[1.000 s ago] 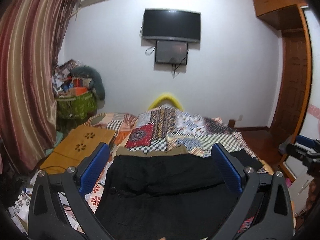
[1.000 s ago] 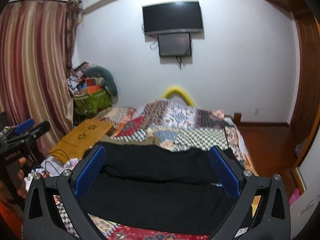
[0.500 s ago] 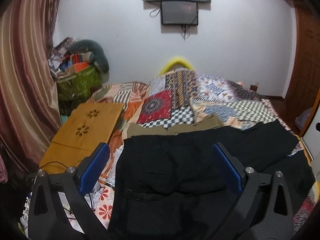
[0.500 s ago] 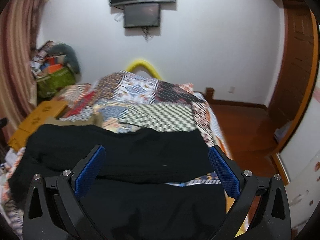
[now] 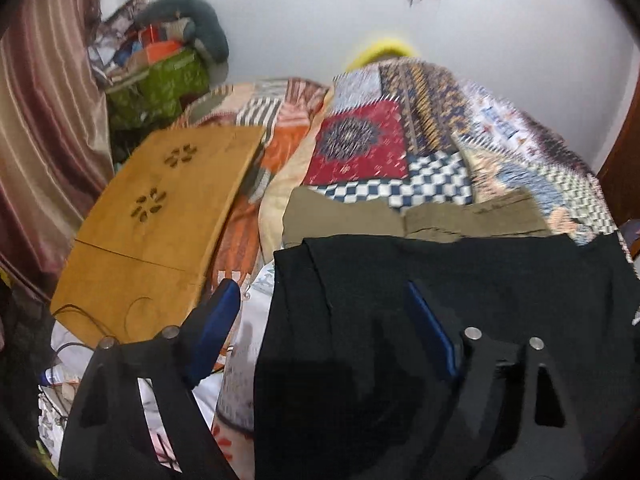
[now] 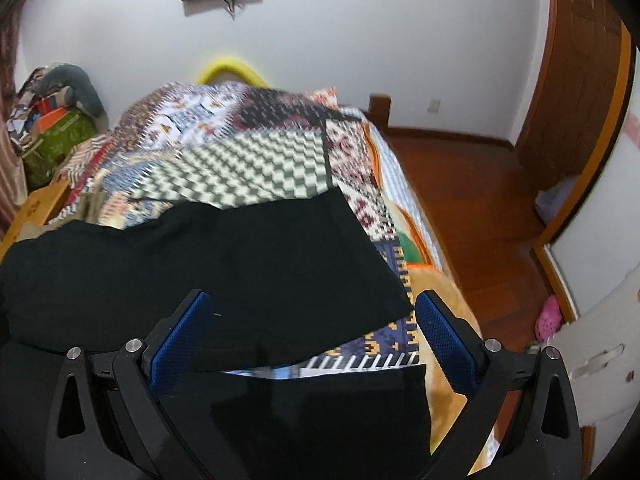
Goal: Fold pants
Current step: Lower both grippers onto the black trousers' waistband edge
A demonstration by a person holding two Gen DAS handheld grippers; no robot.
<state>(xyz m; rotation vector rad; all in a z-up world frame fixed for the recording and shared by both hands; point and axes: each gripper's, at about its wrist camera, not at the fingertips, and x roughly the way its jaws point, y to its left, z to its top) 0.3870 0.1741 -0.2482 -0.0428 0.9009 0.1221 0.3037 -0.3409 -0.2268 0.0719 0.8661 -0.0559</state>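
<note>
On the patchwork bed [image 6: 248,168], black pants [image 6: 200,264] spread flat, left hand-held gripper [image 5: 324,312] and right hand-held gripper [image 6: 312,320] both agape above them

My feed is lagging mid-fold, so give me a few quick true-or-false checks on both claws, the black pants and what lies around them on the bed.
1. Both claws are open. True: the left claw and the right claw each show spread fingers.
2. The right claw grips a pant leg. False: it holds nothing.
3. The black pants lie on the patchwork quilt. True.
4. An olive garment lies beyond the pants. True.
5. The wooden lap desk rests on the pants. False: it sits apart, to their left.
</note>
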